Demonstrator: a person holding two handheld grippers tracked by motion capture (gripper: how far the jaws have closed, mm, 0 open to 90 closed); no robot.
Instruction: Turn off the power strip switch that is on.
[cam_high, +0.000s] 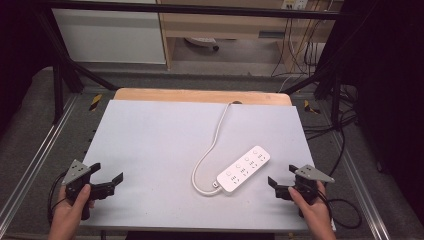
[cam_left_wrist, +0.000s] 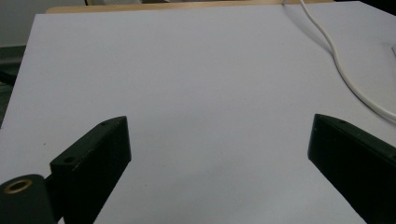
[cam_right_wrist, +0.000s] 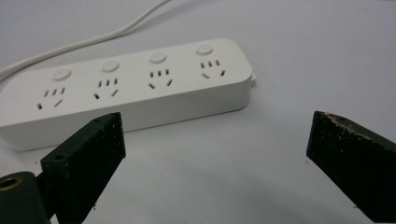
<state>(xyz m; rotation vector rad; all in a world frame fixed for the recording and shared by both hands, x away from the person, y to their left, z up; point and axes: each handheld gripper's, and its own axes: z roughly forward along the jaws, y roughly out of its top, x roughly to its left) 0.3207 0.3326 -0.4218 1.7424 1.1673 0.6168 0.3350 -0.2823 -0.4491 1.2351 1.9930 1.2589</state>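
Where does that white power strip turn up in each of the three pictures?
High view: the power strip lies slantwise right of the table's middle, just ahead of the right gripper.
Left gripper view: a sliver of its white corner may sit at the right edge; too little to be sure.
Right gripper view: it spans the upper half, sockets facing up.
Shared landmark: its white cord.

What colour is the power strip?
White, buttons and cable too. The power strip shows best in the right gripper view.
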